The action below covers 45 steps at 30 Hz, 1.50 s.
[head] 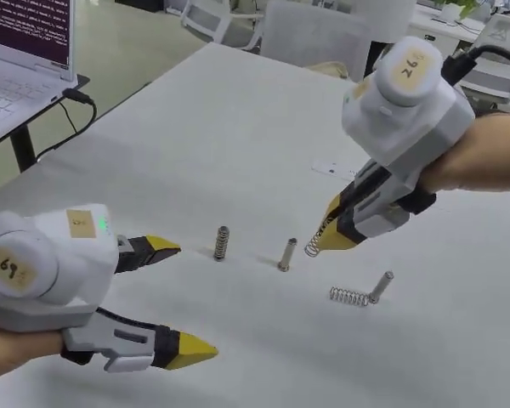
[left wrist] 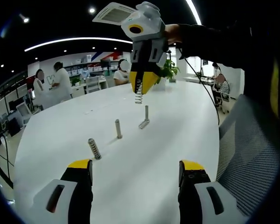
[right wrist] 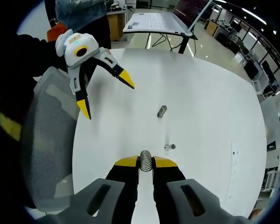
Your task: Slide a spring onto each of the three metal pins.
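Pinches spring (head: 314, 246) in R gripper (head: 330, 240), end-down just at 1 o'clock of bare mid pin (head: 286, 255), lined up for threading. Parks L gripper (head: 195, 297) wide open, empty, at 8 o'clock (clear of work).

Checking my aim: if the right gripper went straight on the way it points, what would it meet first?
Probably the bare middle pin, just ahead of the spring held in the right gripper; depth is unclear.

white table (head: 195, 127) | sprung pin (head: 222, 243) | bare pin (head: 287, 254) | third pin (head: 381, 286), loose spring (head: 349, 296) touching
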{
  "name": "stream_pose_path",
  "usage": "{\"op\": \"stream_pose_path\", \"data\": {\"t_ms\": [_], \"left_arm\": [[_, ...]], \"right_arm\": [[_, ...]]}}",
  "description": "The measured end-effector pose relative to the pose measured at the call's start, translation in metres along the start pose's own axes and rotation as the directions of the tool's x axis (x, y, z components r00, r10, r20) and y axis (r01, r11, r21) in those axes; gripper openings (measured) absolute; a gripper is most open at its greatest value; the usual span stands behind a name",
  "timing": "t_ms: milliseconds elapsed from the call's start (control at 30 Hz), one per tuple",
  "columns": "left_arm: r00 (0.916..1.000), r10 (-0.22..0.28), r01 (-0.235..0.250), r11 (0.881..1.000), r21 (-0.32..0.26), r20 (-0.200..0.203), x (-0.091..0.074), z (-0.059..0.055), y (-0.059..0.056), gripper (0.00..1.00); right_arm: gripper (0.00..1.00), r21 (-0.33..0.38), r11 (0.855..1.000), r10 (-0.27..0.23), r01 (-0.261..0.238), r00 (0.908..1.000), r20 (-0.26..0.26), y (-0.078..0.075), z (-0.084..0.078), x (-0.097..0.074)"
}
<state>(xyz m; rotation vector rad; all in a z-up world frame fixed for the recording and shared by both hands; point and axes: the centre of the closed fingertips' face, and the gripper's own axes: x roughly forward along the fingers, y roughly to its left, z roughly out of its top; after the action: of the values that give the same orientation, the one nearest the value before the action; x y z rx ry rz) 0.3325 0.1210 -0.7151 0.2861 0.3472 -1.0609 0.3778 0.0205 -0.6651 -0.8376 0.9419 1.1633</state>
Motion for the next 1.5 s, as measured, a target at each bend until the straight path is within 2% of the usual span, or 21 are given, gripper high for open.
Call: {"op": "stream_pose_path", "data": {"t_ms": [533,933,1233,1500], "left_arm": [[0.9997,0.017,-0.018,0.999,-0.029,-0.019,0.003,-0.017,0.008,0.71],[0.9998,0.01,-0.011,1.0,-0.028,-0.016,0.005,-0.017,0.008,0.71],[0.9999,0.0,0.0,1.0,-0.023,-0.013,0.009,-0.015,0.006,0.71],[0.9999,-0.001,0.0,1.0,-0.026,-0.015,0.009,-0.016,0.006,0.71]], "right_arm": [[0.08,0.046,0.999,-0.011,0.01,0.9999,0.009,-0.029,-0.002,0.021],[0.08,0.056,0.998,-0.022,0.023,0.9996,-0.019,-0.048,-0.005,0.036],[0.08,0.064,0.998,-0.006,0.008,0.9995,-0.03,-0.055,-0.004,0.044],[0.08,0.067,0.998,0.008,-0.005,0.9983,-0.057,-0.061,-0.01,0.054]]}}
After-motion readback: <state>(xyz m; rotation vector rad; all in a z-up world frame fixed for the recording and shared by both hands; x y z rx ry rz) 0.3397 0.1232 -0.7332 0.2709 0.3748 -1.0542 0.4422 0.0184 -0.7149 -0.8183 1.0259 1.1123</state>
